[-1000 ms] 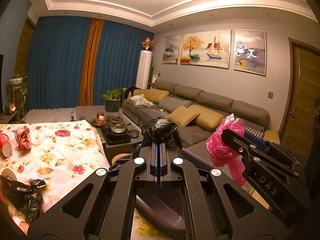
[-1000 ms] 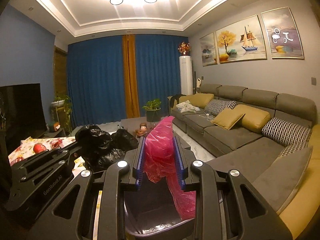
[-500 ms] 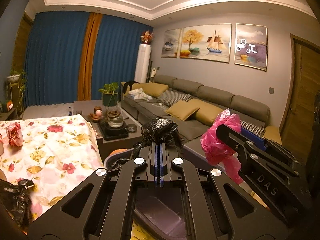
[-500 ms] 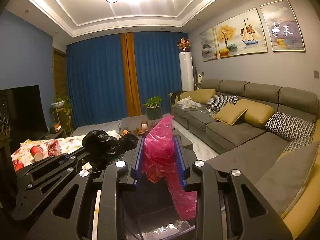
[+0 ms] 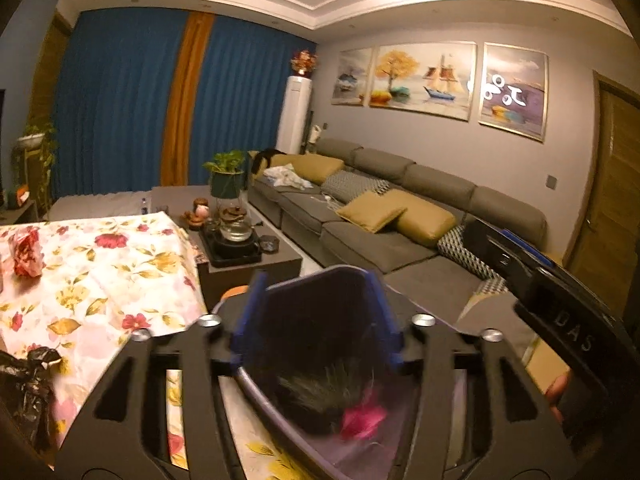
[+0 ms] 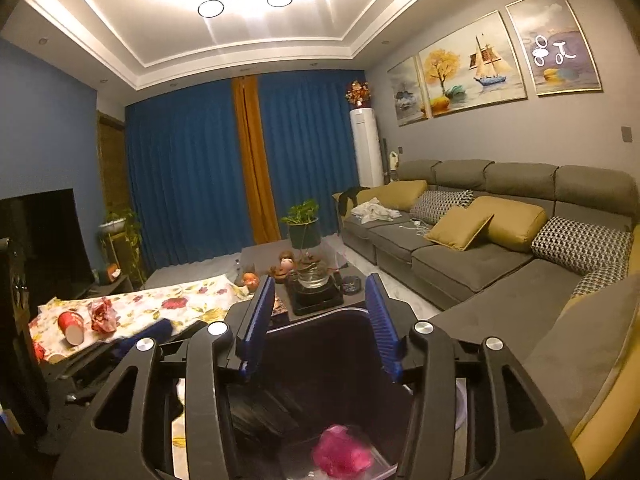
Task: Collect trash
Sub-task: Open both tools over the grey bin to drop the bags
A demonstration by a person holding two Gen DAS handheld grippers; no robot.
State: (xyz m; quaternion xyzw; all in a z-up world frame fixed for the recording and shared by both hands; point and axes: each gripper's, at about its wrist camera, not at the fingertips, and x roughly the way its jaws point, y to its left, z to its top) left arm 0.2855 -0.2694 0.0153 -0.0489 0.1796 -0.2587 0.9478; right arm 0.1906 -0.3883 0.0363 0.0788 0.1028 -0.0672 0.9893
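Now we hold both grippers, left [image 5: 316, 316] and right [image 6: 318, 322], spread and empty above the bin [image 5: 320, 304], so the pink bag [image 6: 340, 454] and black bag [image 5: 320, 396] lie inside it, while more trash [image 6: 102, 314] waits on the table [image 5: 100, 264] beside it.

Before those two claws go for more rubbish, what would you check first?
1. Left gripper open, nothing held: ok.
2. Right gripper open, nothing held: ok.
3. Pink bag and black bag inside the trash bin: ok, though blurred.
4. Trash remaining on the floral tablecloth: not ok; red paper cup, crumpled red wrapper and another black bag lie there.
5. Room left in the bin: cannot tell.
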